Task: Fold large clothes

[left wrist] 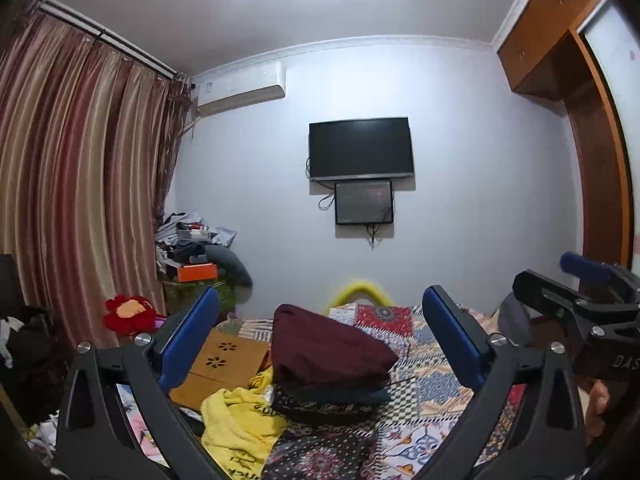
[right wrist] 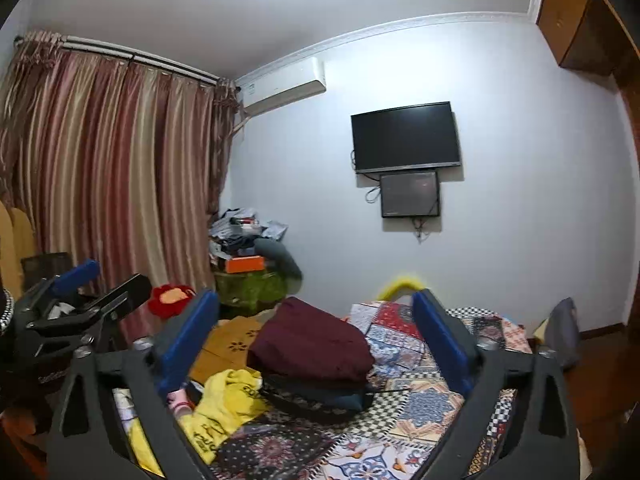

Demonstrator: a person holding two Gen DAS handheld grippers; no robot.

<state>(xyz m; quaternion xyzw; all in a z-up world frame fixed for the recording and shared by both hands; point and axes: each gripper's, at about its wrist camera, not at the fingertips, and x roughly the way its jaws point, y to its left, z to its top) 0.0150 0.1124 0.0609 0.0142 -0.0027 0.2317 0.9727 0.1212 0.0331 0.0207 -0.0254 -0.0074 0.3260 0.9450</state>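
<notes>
Both grippers pointed level over the bed (left wrist: 424, 376), jaws spread wide with nothing between them. Ahead of the left gripper (left wrist: 320, 340), between its fingers, lay a folded maroon garment (left wrist: 328, 348) on a stack of folded dark clothes (left wrist: 332, 400). The right gripper (right wrist: 316, 340) framed it likewise. A crumpled yellow garment (left wrist: 240, 420) lay beside the stack, nearer the left finger.

White letters "DAS" show on the black body of the right claw (left wrist: 592, 280), cut off at the picture's edge. The yellow garment (left wrist: 236, 424) beside the folded pile (left wrist: 328, 360) carries black lettering, too crumpled to read.
</notes>
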